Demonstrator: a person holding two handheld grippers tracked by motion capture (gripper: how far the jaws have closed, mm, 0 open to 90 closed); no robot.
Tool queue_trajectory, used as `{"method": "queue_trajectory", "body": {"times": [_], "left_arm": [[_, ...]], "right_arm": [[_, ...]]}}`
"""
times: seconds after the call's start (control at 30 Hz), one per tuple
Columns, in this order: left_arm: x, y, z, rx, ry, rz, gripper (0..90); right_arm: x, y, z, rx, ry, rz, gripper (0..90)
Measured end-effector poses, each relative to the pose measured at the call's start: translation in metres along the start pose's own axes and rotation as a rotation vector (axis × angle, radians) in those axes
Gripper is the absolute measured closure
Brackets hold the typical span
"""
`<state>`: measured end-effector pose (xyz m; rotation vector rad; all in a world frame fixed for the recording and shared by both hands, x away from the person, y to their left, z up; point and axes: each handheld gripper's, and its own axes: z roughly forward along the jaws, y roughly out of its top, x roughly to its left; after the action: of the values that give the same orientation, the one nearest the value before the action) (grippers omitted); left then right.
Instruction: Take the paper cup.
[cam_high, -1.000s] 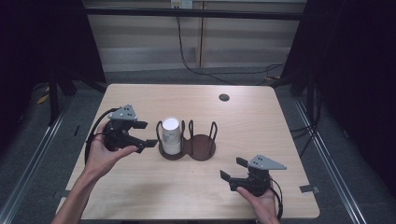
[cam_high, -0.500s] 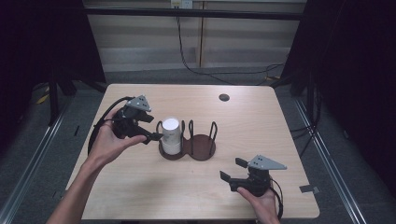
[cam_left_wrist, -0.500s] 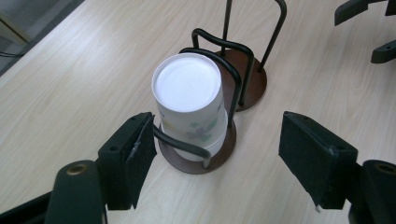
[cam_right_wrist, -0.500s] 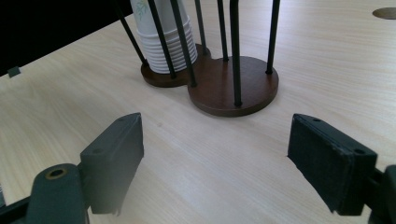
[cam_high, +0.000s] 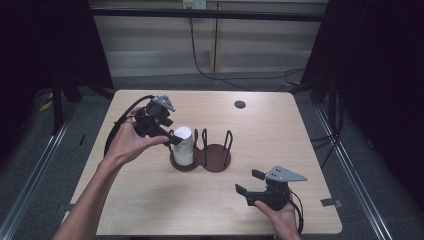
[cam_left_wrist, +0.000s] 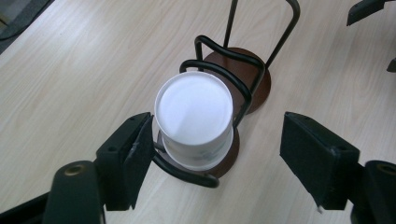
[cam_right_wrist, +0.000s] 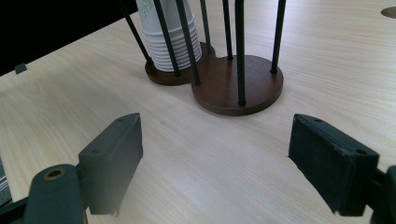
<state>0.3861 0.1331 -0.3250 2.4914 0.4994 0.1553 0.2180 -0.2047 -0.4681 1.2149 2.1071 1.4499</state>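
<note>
Two grippers | left gripper (cam_high: 172, 138) fingers wide, astride cup stack (cam_left_wrist: 194, 119) | right gripper (cam_high: 249, 183) wide, idle | next: close, lift top cup

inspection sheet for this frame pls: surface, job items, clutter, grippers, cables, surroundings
Surface: light wood-grain table, no spills seen.
Job's things: stack of white paper cups, upside down, in one bay of a two-bay wire cup holder on a dark round base; the other bay is empty.
Clutter: nothing seen; a small dark round disc sits in the tabletop near the far edge.
Grippers: left gripper above the cups, jaws either side of the stack, one pad near or at the cup wall, the other apart; no grip. Right gripper open, low on the near right of the table, holding nothing.
Cables: left gripper's black cable loops over the table; wall cable hangs behind.
Surroundings: black curtains, grey floor, floor rails.
</note>
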Motion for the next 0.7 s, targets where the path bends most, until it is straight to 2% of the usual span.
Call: {"method": "queue_trajectory", "body": {"times": [0.07,0.17,0.2,0.23,0.3,0.33,0.4,0.57,0.63,0.7], "left_arm": [[0.001,0.003,0.002,0.024,0.004,0.015,26.0],[0.004,0.007,0.006,0.029,0.009,0.017,25.4],[0.005,0.008,0.008,0.044,0.001,0.019,23.9],[0.005,0.01,0.01,0.05,-0.013,0.004,23.8],[0.007,0.013,0.017,0.07,-0.021,0.008,25.3],[0.008,0.013,0.019,0.078,-0.018,0.03,26.1],[0.009,0.014,0.021,0.09,-0.024,0.038,26.7],[0.011,0.017,0.031,0.107,-0.024,0.028,29.6],[0.012,0.018,0.034,0.121,-0.035,0.017,29.0],[0.012,0.019,0.037,0.144,-0.024,0.021,30.3]], "right_arm": [[0.0,0.0,0.0,0.001,0.002,-0.002,16.4],[0.0,-0.001,0.0,0.008,0.012,-0.013,14.7],[0.0,-0.001,0.0,0.006,0.012,-0.011,14.7],[0.0,-0.001,0.0,0.007,0.013,-0.015,14.6],[0.0,-0.001,0.0,0.014,0.013,-0.015,14.2],[0.0,-0.001,0.0,0.016,0.012,-0.014,14.2],[0.0,-0.001,0.0,0.015,0.013,-0.013,14.2],[0.0,-0.001,0.001,0.019,0.019,-0.01,14.8],[0.0,-0.001,0.001,0.02,0.022,-0.013,14.9],[0.0,-0.001,0.001,0.021,0.025,-0.014,14.9]]}}
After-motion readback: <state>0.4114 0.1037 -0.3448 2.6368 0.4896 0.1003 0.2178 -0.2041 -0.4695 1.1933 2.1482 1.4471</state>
